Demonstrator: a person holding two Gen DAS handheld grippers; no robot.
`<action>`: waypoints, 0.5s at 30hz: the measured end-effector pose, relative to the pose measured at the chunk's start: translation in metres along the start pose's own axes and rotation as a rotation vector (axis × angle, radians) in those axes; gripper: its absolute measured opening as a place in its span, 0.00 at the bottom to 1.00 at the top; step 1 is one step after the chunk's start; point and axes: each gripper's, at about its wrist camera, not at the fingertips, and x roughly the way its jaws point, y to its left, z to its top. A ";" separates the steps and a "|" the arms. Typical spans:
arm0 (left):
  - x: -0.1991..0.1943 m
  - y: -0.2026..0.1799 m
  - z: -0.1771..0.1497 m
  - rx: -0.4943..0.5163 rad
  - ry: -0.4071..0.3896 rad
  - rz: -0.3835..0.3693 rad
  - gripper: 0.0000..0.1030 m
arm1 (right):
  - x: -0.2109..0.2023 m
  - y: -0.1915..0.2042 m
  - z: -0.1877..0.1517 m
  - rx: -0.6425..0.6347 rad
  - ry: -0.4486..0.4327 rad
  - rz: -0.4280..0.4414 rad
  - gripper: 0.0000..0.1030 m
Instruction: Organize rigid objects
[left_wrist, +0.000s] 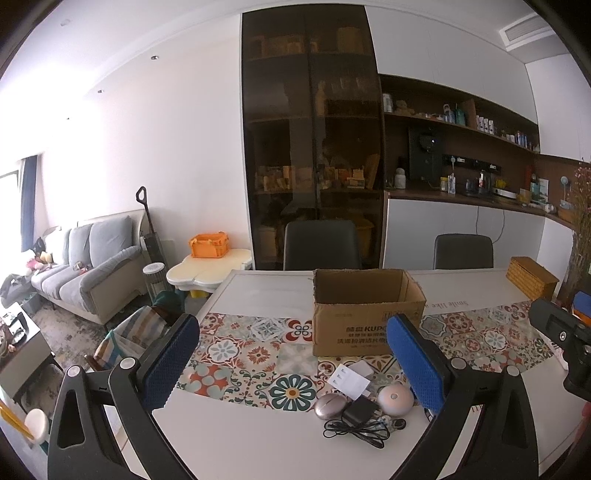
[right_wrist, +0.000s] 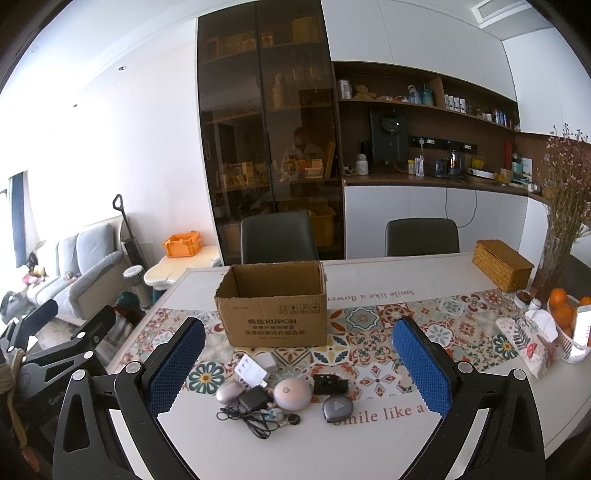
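A: What does the right wrist view give that the left one lacks?

B: The grey teardrop-shaped tracker (right_wrist: 337, 406) and the small black block (right_wrist: 330, 384), both on the table (right_wrist: 369, 443) right of the cluster. It also shows oranges (right_wrist: 561, 306) in a basket at the far right. From the left wrist view that side is hidden behind the blue pad.

A: Counts?

B: One open cardboard box (right_wrist: 275, 304), standing upright on the patterned runner (right_wrist: 406, 332). In front of it: two white adapters (right_wrist: 255, 367), one silver oval case (right_wrist: 229, 391), one pink round puck (right_wrist: 293, 394), one black charger (right_wrist: 253, 400) with its cable coiled beside it. Two dark chairs (left_wrist: 321, 245) behind the table, one woven box (right_wrist: 503, 264).

A: And the tongs?

B: The left gripper (left_wrist: 295, 363) has its jaws spread wide, holding nothing. The right gripper (right_wrist: 299, 369) is likewise wide apart, touching nothing; both hang above the cluster.
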 end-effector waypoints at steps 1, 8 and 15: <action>0.000 0.000 0.000 0.001 0.001 0.000 1.00 | 0.000 0.000 0.000 0.000 0.000 0.001 0.99; 0.003 0.000 0.000 0.003 0.009 -0.003 1.00 | 0.001 0.000 0.001 -0.002 0.000 0.001 0.99; 0.004 0.000 0.000 0.004 0.010 -0.002 1.00 | 0.001 0.001 0.002 -0.003 0.001 0.002 0.99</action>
